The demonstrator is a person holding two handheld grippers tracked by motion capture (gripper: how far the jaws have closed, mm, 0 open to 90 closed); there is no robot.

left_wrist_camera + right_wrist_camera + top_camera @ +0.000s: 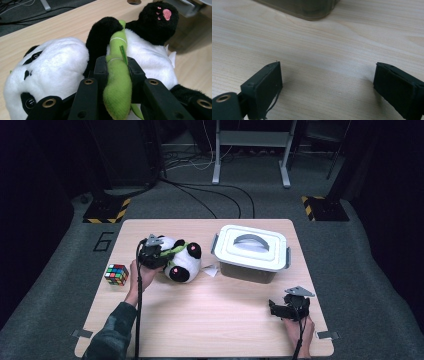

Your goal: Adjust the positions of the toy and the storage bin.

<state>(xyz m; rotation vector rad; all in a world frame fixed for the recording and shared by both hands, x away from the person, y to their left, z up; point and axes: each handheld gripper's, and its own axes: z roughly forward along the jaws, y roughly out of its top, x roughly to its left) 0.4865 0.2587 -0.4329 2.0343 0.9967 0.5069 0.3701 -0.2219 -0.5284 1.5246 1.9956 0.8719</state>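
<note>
- Left gripper (117, 75) pinches the green plush bamboo stalk (117, 82) lying across the panda toy's (62, 62) belly, both black jaws pressed tight against it.
- Panda toy lies on its back on the wooden table (210, 320), left of centre, pink paw pad turned up.
- Right gripper (327, 90) rests low over bare wood at the near right edge, jaws spread wide with nothing between them.
- Rubik's cube (116, 274) sits near the left edge.
- Grey lidded storage box (251, 251) stands just right of the panda, lid on.
</note>
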